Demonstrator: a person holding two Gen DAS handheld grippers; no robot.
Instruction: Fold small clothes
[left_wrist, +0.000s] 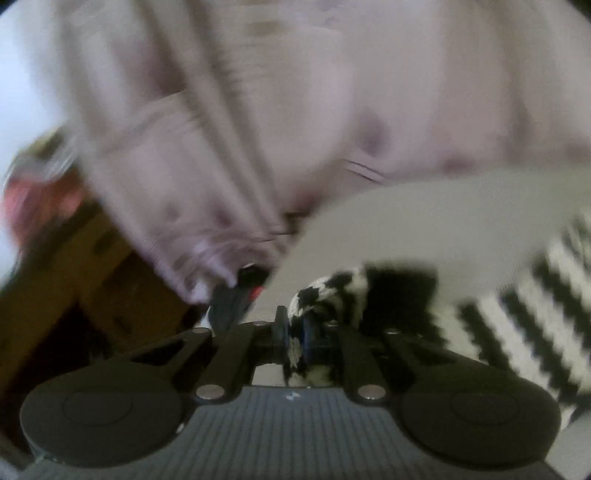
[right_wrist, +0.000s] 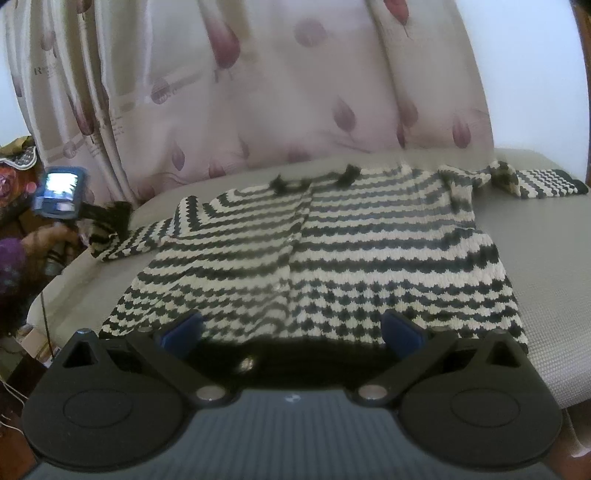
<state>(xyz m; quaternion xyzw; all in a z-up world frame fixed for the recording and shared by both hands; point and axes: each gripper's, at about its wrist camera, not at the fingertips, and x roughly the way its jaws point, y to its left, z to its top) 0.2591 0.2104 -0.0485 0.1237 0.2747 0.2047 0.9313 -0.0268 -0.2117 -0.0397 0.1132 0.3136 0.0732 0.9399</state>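
A black-and-white striped knitted sweater lies spread flat on a grey padded surface, neckline to the far side. My right gripper stands open just over its dark bottom hem, with nothing between the blue pads. The left sleeve runs off to the left, where my left gripper has its end. In the blurred left wrist view that gripper is shut on the bunched sleeve cuff, and the rest of the sleeve trails right. The right sleeve lies stretched out at the far right.
A pale pink curtain with dark leaf prints hangs right behind the surface. A person's hand and purple sleeve hold the left gripper at the left edge. Brown wooden furniture and clutter sit to the left, below the surface.
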